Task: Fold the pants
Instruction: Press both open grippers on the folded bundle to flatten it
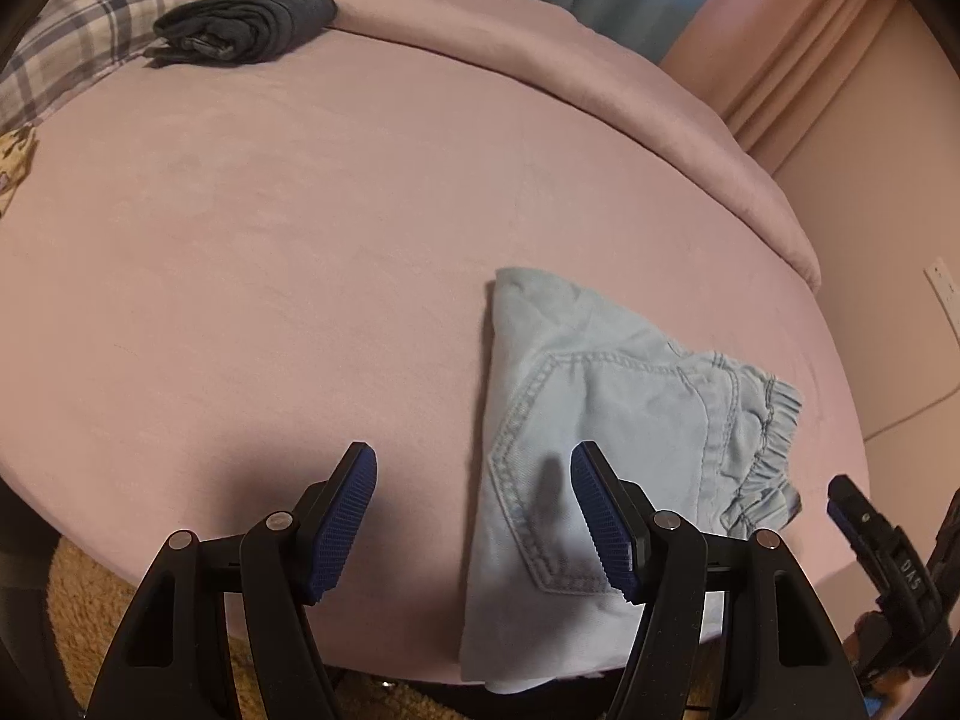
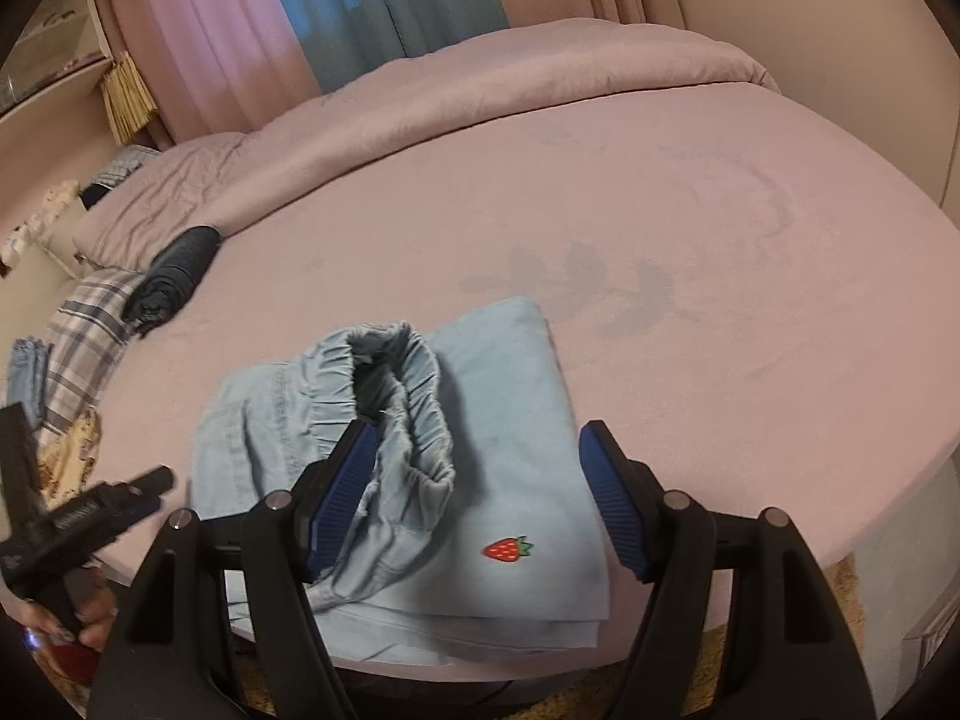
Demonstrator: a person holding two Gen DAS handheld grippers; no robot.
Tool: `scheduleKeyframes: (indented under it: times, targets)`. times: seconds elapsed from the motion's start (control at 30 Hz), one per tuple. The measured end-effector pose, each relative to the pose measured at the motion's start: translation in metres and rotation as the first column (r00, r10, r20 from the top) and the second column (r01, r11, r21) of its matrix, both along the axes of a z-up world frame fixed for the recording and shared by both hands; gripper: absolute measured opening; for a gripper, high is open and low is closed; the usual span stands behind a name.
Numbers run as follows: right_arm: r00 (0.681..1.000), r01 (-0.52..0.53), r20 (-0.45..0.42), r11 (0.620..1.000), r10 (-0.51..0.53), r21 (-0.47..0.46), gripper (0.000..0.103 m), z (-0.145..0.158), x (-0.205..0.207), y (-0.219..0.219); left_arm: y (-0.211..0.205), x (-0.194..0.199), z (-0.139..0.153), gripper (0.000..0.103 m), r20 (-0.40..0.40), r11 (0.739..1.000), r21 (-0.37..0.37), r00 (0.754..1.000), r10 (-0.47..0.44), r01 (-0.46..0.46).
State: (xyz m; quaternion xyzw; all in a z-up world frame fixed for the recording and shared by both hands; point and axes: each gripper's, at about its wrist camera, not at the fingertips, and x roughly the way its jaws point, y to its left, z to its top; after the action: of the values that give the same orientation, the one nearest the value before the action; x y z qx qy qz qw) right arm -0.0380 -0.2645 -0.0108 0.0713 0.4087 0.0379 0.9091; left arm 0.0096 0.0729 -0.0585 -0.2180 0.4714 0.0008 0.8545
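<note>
Left wrist: we are holding our left gripper open and empty, the folded light-blue denim pants lying at three o'clock on the pink bed. Right wrist: our right gripper is gaping open over the pants, gripping nothing.

A pink-sheeted bed fills the room; pink and blue curtains hang at twelve o'clock, a cream wall at three.

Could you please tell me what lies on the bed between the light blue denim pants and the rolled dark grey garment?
Only bare pink bedsheet separates light blue denim pants from rolled dark grey garment; both wrist views show it.
</note>
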Motion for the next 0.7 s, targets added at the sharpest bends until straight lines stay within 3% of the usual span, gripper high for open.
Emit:
scheduleKeyframes:
  times: [0.27,0.7]
  targets:
    - [0.998,-0.061,-0.030,0.998,0.060,-0.024,0.071,-0.009,0.000,0.022,-0.009,-0.002,-0.012,0.067,-0.023,0.999,0.010,0.999,-0.048,0.049]
    - [0.992,-0.051,-0.116,0.997,0.045,-0.050,0.071,-0.034,0.010,0.027,-0.011,0.000,-0.022,0.067,-0.058,0.999,0.008,0.997,-0.053,0.053]
